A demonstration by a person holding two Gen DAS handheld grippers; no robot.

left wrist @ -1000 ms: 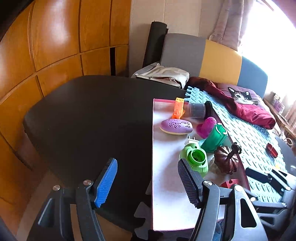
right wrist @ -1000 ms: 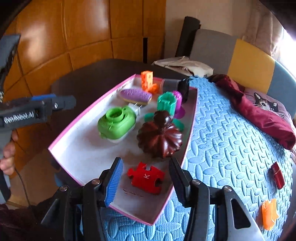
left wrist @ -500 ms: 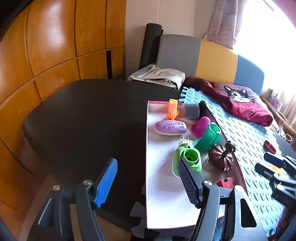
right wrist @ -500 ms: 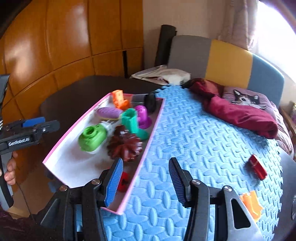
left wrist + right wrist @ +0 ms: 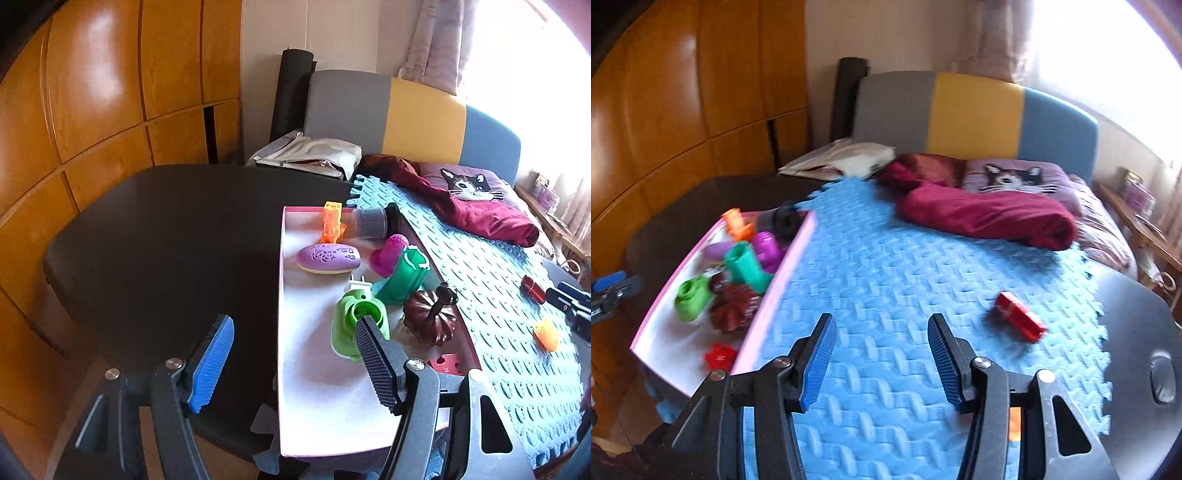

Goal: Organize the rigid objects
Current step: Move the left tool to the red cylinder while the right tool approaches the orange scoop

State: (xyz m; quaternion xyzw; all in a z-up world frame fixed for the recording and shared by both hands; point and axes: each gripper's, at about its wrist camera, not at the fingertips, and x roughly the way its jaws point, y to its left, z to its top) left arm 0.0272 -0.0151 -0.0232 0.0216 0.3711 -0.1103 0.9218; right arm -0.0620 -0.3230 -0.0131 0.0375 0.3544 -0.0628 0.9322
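The right claw hangs spread and empty over the blue mat; the red block lies on the mat ahead, right of the claw, apart from it.

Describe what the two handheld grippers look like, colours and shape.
Both match: the left gripper and right gripper have dark grey plastic frames with triangular cutouts and silver screws. Each has one bright blue ribbed finger pad and one dark navy ribbed pad.
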